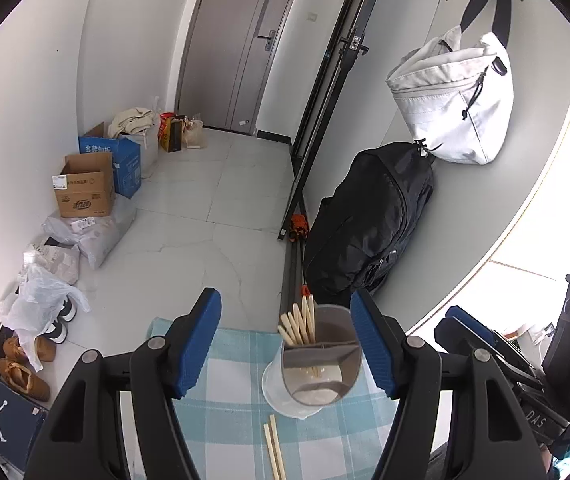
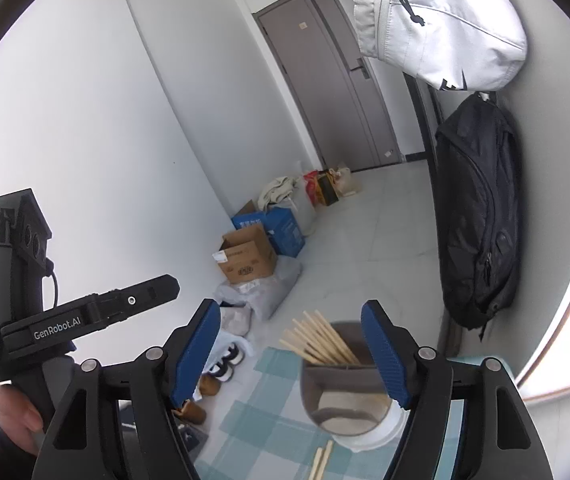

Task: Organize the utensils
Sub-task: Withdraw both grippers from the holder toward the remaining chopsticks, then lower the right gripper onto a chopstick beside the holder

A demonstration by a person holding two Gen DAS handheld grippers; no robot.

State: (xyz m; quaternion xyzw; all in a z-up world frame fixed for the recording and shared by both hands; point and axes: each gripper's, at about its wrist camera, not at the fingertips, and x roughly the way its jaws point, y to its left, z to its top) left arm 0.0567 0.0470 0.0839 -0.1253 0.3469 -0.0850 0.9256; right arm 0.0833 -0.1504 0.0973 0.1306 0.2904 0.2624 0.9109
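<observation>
A grey divided utensil holder (image 1: 317,364) stands on a white saucer on the blue-and-white checked cloth (image 1: 229,404). Several pale wooden chopsticks (image 1: 299,320) lean in its far compartment. Two loose chopsticks (image 1: 274,450) lie on the cloth in front of it. My left gripper (image 1: 287,344) is open and empty, with the holder beyond it near the right finger. In the right wrist view my right gripper (image 2: 291,356) is also open and empty. The holder (image 2: 341,380) with its chopsticks (image 2: 321,340) sits beyond it, and the loose pair (image 2: 321,460) lies below. Each gripper shows at the edge of the other's view.
The cloth's far edge drops to a tiled floor. Cardboard boxes (image 1: 85,192), plastic bags and shoes (image 1: 25,364) line the left wall. A black backpack (image 1: 369,220) and a white bag (image 1: 453,100) hang on the right wall. A hand (image 2: 13,412) holds the left gripper's handle.
</observation>
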